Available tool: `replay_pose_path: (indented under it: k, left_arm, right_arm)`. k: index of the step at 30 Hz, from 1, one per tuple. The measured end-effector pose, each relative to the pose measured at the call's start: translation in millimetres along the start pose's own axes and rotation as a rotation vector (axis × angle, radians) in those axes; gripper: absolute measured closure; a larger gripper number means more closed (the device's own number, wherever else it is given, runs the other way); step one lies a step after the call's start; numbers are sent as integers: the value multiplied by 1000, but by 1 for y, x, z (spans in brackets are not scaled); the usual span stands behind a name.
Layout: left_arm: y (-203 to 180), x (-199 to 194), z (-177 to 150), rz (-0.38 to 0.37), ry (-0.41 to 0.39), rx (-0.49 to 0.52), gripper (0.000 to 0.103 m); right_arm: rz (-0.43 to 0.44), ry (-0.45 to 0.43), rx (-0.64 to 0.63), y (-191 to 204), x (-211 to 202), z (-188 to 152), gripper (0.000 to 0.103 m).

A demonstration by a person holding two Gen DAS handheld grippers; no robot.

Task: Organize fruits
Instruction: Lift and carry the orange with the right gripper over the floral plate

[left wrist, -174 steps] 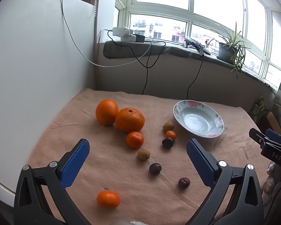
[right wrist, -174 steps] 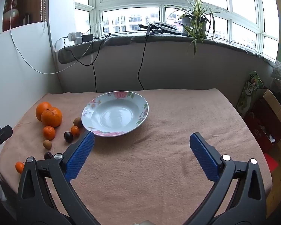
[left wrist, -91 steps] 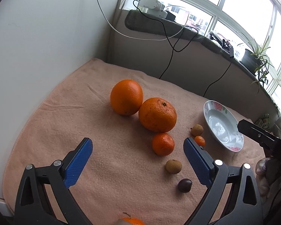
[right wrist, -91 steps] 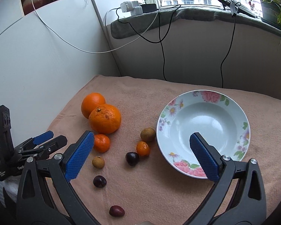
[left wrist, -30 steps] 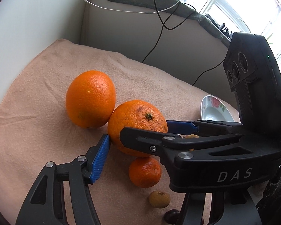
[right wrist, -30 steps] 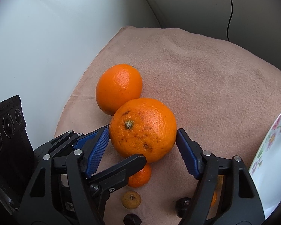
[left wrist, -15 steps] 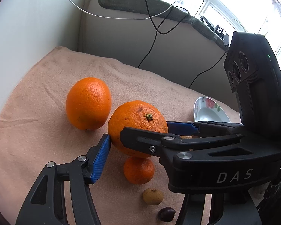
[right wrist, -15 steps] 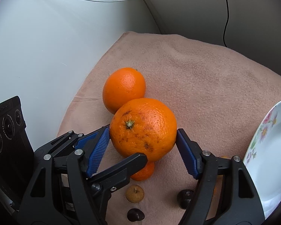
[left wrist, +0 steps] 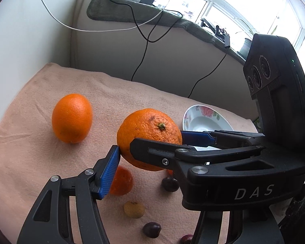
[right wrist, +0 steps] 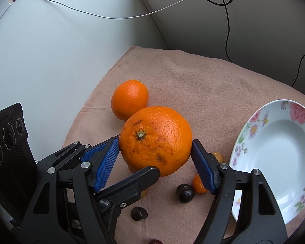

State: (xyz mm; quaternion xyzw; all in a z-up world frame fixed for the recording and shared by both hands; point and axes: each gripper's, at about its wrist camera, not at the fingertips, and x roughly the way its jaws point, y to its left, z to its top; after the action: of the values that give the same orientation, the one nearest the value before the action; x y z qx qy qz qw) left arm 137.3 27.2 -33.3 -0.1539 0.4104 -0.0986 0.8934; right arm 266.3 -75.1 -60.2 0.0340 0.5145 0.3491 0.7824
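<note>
Right gripper (right wrist: 155, 156): its two blue pads press on opposite sides of the big orange (right wrist: 155, 140), gripping it above the cloth.
Left gripper (right wrist: 120, 158): also clamped on the big orange; one blue pad touches the fruit's left side and its other finger crosses under the fruit in the right wrist view. In the left wrist view its far finger is hidden behind the right gripper's black body.
Big orange: held between both grippers, stem up, clear of the cloth, just in front of the second orange (left wrist: 72, 118).
Small fruit: a mandarin (left wrist: 121, 181), a tan round fruit (left wrist: 134, 209) and several dark cherries (right wrist: 185, 193) lie on the cloth below the held fruit.
Plate (right wrist: 274, 183): white, flower-rimmed, to the right of the fruit, nothing visible in it.
Surface: a table under a peach-pink fleece cloth (left wrist: 30, 152), slightly creased at its left edge.
Room: a white panel (right wrist: 50, 61) stands along the left side; behind is a low grey wall with a dark mat on the sill (left wrist: 152, 14), black and white cables (left wrist: 144, 38) hanging down, white plugs, a potted plant and bright windows.
</note>
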Motion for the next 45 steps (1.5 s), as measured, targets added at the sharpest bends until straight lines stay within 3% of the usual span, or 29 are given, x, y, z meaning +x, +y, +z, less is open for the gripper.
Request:
replay_pose_path:
  k: [22,33,45]
  left_arm:
    - [-89,49,7,-92,72,137,44]
    - [-113,81,13,-110,109,169,44]
    - [-119,105,14,-108,146,180,43]
  right_arm:
    - [-92,-85,150,-89,-57,-31,28]
    - [-126,-99,214,-128,-62,-34,28]
    - [-182,-80,207,-138,-54,-34,28]
